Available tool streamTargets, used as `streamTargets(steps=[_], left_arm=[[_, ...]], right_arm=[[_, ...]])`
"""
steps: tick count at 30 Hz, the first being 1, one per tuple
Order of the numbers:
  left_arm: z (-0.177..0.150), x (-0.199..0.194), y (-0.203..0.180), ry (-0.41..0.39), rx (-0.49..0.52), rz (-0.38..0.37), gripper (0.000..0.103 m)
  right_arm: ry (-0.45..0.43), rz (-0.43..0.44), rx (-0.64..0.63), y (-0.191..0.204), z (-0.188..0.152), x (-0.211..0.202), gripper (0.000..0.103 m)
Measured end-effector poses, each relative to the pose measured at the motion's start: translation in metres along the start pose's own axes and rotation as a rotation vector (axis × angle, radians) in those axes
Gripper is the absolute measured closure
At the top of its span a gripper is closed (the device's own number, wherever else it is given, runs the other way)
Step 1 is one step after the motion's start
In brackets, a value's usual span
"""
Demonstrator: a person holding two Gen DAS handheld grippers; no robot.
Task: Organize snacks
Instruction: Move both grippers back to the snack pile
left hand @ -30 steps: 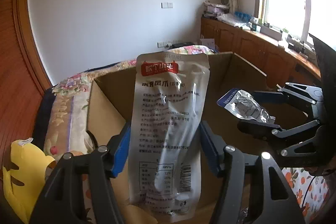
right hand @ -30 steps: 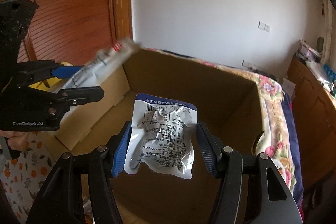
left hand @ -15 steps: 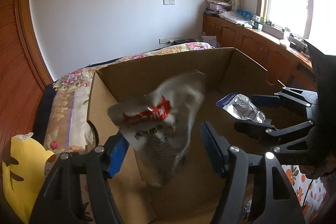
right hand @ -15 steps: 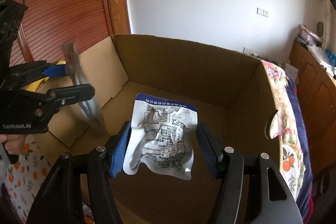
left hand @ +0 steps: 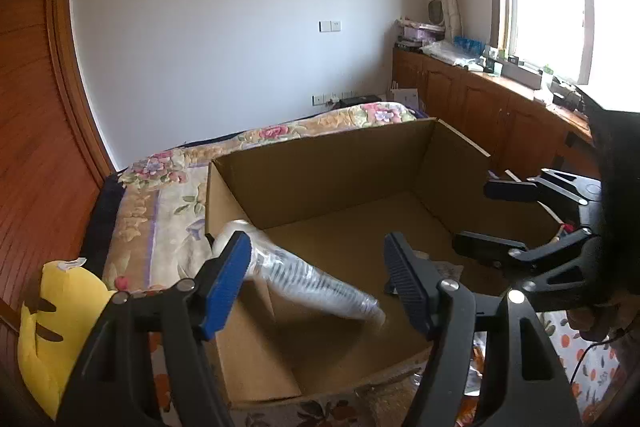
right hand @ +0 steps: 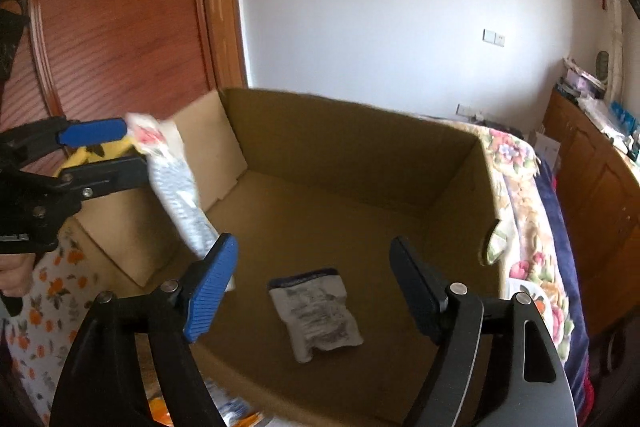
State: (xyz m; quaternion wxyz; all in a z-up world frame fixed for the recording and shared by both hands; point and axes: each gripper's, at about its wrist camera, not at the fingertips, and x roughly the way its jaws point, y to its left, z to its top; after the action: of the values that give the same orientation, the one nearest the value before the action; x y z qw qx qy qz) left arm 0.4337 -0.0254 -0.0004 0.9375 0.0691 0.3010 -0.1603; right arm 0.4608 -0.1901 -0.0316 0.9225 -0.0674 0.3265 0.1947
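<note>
An open cardboard box sits on a flowered bed. My left gripper is open above the box's left side; it also shows in the right wrist view. A long silver snack pack with a red label is blurred and tumbling from it into the box, its top still near the left pad. My right gripper is open above the box; it also shows in the left wrist view. A small silver pouch with a blue edge lies flat on the box floor.
A yellow plush toy lies left of the box. Wooden wardrobe doors stand at the left. Wooden cabinets with clutter run under the window. More snack packs lie on the bedspread in front of the box.
Both grippers opened. The long pack tipped over and is falling from the left gripper into the box. The small pouch dropped from the right gripper onto the box floor.
</note>
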Motion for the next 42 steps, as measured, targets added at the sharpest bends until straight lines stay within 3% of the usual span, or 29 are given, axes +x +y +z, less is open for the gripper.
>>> streamTargets(steps=[8,17,30,42], left_arm=[[-0.014,-0.035,-0.004,-0.023,0.009,-0.003,0.032],[-0.068,-0.068,-0.022,0.010,0.016,-0.013,0.031],[-0.155,-0.083,-0.071,0.068,0.018,-0.062,0.031],[-0.193,-0.079,-0.102,0.128,-0.007,-0.099,0.031]], right_arm=[[-0.037,0.016,0.010,0.015,-0.011,-0.065,0.023],[-0.009,0.009,0.080,0.025,-0.066,-0.114,0.023],[0.034,-0.008,0.227,0.034,-0.168,-0.136,0.023],[0.037,-0.024,0.295,0.048,-0.218,-0.138,0.023]])
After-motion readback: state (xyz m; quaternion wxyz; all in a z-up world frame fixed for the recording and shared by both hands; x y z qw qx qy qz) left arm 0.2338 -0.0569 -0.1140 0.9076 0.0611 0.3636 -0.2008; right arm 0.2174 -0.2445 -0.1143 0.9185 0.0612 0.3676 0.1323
